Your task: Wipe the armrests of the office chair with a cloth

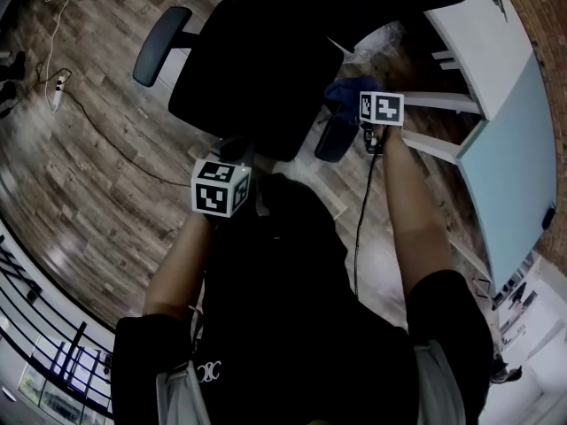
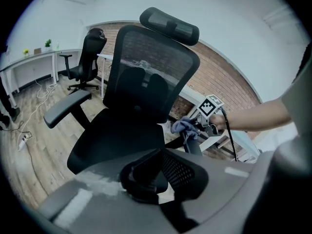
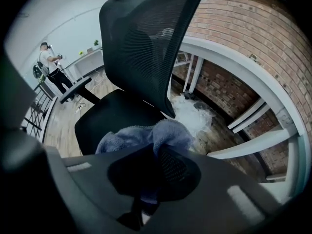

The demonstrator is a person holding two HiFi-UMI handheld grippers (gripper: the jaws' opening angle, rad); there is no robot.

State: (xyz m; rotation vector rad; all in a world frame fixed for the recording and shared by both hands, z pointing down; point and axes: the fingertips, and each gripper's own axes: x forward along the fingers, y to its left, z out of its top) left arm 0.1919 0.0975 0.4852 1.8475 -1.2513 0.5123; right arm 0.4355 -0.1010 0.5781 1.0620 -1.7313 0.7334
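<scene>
The black mesh office chair (image 1: 257, 69) stands in front of me on the wood floor. Its left armrest (image 1: 162, 44) is bare. My right gripper (image 3: 146, 179) is shut on a blue cloth (image 3: 146, 135), which bunches out past the jaws. In the head view the cloth (image 1: 347, 91) sits at the far end of the right armrest (image 1: 335, 138), just beyond the right marker cube (image 1: 381, 107). The left gripper view shows that cloth (image 2: 184, 126) on top of the armrest (image 2: 193, 145). My left gripper (image 2: 151, 179) hangs shut and empty in front of the seat (image 2: 117, 135), touching nothing.
A white desk (image 1: 483, 34) and a pale teal top (image 1: 514, 166) stand close to the chair's right, against a brick wall. Clear plastic (image 3: 192, 113) lies on the floor behind the chair. A cable with a power strip (image 1: 58, 91) runs at left. A second chair (image 2: 90, 52) stands farther back.
</scene>
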